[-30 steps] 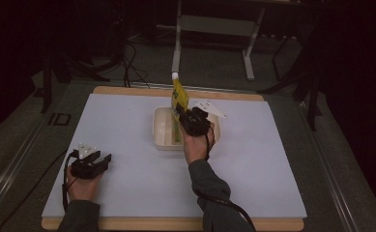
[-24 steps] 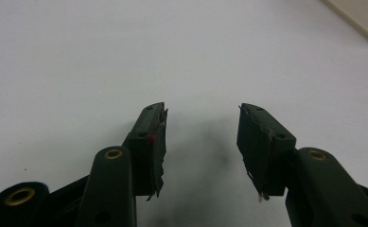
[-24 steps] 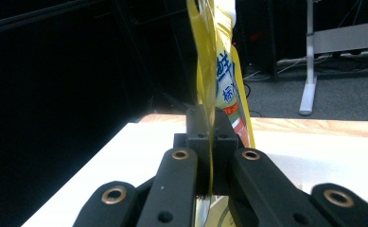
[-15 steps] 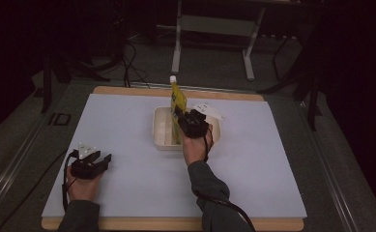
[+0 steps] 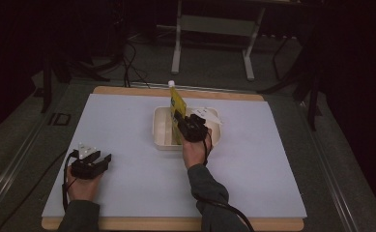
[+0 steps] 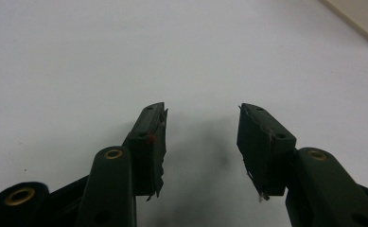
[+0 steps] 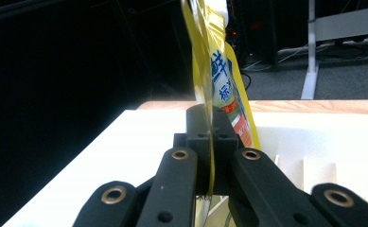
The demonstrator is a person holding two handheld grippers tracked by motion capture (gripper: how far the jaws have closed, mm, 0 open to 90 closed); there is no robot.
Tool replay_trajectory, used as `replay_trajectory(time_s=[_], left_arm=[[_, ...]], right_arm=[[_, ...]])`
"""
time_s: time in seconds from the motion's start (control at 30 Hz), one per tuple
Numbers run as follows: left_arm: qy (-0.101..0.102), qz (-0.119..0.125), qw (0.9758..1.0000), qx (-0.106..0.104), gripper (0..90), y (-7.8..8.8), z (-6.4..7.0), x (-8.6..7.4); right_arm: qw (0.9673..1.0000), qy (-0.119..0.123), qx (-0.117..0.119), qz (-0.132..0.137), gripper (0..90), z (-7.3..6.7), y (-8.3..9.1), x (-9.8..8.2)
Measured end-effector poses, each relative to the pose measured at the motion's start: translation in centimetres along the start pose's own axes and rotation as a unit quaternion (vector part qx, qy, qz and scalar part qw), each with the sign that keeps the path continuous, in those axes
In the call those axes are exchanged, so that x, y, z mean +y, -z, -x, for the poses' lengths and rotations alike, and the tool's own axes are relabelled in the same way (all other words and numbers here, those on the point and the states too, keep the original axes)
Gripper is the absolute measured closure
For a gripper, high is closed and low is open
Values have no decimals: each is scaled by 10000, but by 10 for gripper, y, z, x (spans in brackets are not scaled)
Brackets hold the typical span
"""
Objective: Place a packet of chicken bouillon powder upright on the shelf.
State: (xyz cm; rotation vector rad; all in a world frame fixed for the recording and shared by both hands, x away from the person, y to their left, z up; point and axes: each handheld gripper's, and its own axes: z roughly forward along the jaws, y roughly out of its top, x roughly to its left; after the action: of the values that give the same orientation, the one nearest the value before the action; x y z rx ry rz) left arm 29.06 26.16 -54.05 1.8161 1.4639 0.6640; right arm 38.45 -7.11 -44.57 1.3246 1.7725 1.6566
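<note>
One yellow spouted pouch [image 5: 176, 107] stands upright, pinched at its edge between the closed fingers of the right gripper [image 5: 184, 126], rising above them over one white rectangular tray [image 5: 160, 137] on the table [image 5: 127, 121]. Beyond the fingers, one white lid [image 5: 208, 115] leans on the tray's far corner. The left gripper [image 6: 201, 142] rests well apart from the tray, its fingers spread wide with nothing between them.

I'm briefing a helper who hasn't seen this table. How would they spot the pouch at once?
Start at the white tub in the far middle of the pale table mat. Standing upright over it, pinched in the right claw, is the yellow pouch. Its white cap and bright yellow are unlike anything nearby.
</note>
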Motion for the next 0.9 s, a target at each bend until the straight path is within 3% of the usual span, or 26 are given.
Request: replay_trajectory(time_s=[0.33,0.47,0.63,0.9], left_arm=[[-5,-1,10000,11,516,0,0,0],[-8,1,10000,14,516,0,0,0],[-1,0,10000,9,516,0,0,0],[4,-3,10000,7,516,0,0,0]], right_arm=[[9998,93,-40,-186,900,1,-1,-9],[9989,291,-96,-363,900,-2,-1,-7],[9976,260,-83,-632,887,0,-3,-1],[9947,433,-45,-931,702,-1,-3,0]])
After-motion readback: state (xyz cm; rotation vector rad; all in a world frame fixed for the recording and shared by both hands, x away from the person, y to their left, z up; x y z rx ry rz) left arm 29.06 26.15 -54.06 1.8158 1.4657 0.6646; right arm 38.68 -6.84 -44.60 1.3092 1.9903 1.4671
